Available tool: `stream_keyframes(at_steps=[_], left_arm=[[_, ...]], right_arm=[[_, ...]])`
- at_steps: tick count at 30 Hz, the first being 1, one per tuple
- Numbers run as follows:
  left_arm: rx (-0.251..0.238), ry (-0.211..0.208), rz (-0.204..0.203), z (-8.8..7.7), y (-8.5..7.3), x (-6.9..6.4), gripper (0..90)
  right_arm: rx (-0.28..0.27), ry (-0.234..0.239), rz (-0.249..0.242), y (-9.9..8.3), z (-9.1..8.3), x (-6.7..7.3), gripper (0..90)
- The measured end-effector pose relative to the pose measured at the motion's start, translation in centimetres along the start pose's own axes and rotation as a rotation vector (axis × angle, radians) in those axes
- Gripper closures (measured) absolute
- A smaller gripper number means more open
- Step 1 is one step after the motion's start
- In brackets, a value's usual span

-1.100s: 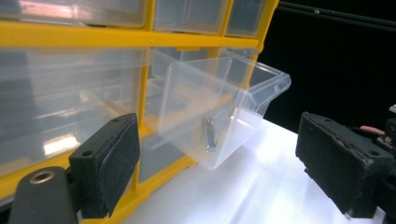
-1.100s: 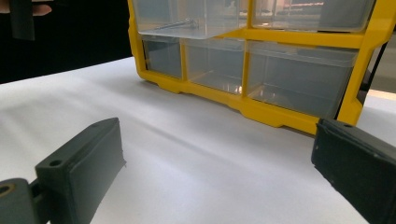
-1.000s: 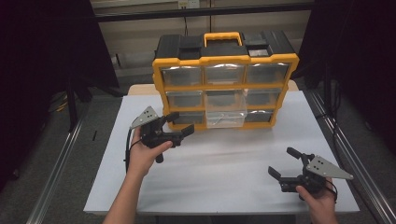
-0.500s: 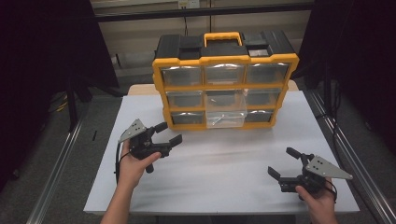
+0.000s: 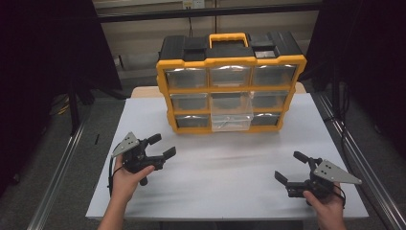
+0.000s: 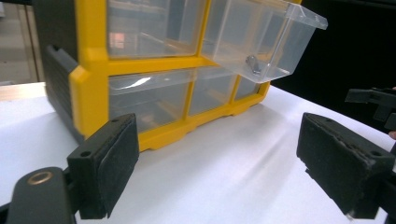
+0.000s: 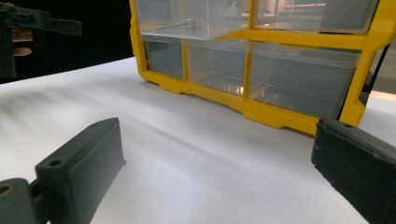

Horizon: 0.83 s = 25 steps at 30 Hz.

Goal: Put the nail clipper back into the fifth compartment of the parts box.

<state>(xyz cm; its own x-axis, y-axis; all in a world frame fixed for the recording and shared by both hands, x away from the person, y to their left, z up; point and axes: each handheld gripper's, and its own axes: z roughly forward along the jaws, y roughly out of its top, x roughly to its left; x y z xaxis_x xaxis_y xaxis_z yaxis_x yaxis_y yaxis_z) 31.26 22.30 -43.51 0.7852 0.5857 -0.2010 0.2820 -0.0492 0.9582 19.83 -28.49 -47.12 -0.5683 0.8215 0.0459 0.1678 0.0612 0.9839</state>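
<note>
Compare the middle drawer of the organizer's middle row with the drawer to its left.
The middle drawer is pulled out, hanging forward over the bottom row; the left drawer sits pushed in, flush with the yellow frame. The middle drawer holds a small metal part; what the left drawer holds is unclear. Both are clear plastic.

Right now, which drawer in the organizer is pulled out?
The middle drawer of the middle row: it juts forward over the bottom row, while the other eight sit flush in the yellow frame.
</note>
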Motion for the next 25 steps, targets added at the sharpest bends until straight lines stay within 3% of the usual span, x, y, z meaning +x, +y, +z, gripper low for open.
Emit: stream_keyframes(at_steps=[2,3,9,10,12,13,15,16,25], left_arm=[[0.006,0.003,0.013,-0.4,-0.2,0.3,13.2],[-0.006,0.009,-0.008,-0.6,-0.4,0.2,13.2],[-0.002,0.031,-0.013,-1.9,-1.1,0.8,13.2],[0.015,0.031,0.005,-2.2,-1.2,0.9,13.1],[-0.026,0.052,-0.039,-2.4,-1.6,0.8,13.0],[-0.027,0.085,-0.018,-2.5,-1.8,0.8,12.9],[-0.034,0.09,-0.037,-2.7,-2.2,0.8,12.8],[-0.015,0.091,-0.022,-3.0,-2.4,0.9,12.8],[-0.008,0.111,-0.028,-3.3,-3.1,1.2,11.5]], right_arm=[[-0.002,0.001,-0.001,0.0,0.0,0.0,1.7],[-0.003,0.0,0.004,0.0,0.0,0.0,1.7],[-0.002,0.001,-0.001,0.0,-0.1,0.0,1.7],[-0.002,-0.002,0.001,0.0,-0.1,0.0,1.7],[0.003,0.003,0.005,0.0,-0.1,0.0,1.7],[0.002,0.004,0.002,0.0,-0.1,0.0,1.7],[-0.001,0.004,-0.001,0.0,0.0,0.0,1.7],[-0.002,0.004,0.0,0.0,0.0,0.0,1.7],[0.026,0.001,-0.001,-0.1,0.2,-0.2,0.6]])
